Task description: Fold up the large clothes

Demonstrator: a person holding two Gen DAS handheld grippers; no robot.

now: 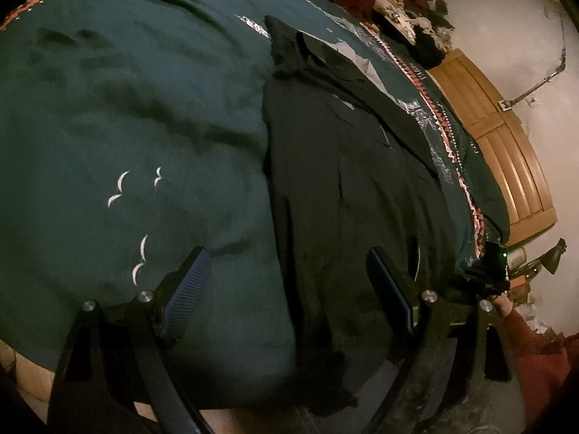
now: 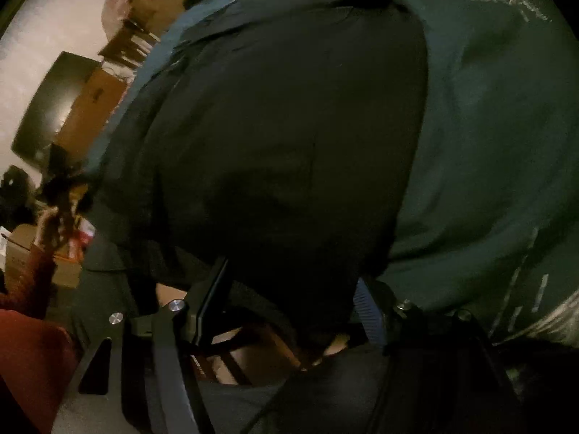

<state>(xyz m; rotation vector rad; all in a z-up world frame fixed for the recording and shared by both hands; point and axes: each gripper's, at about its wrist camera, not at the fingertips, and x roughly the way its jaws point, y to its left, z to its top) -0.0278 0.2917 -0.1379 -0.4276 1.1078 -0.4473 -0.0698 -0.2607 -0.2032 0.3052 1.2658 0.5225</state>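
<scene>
A large black garment lies spread in a long strip on a dark teal blanket with white bird marks. In the left wrist view my left gripper is open, its blue-padded fingers straddling the garment's near edge, one finger over the blanket, the other over the black cloth. In the right wrist view the black garment fills the middle. My right gripper is open, with the garment's near hem hanging between its jaws. The right gripper itself shows at the far side in the left wrist view.
The blanket has a red and white patterned border. A wooden louvred panel and white wall stand beyond the bed. A heap of clothes lies at the far end. Cardboard boxes and a red sleeve show at left.
</scene>
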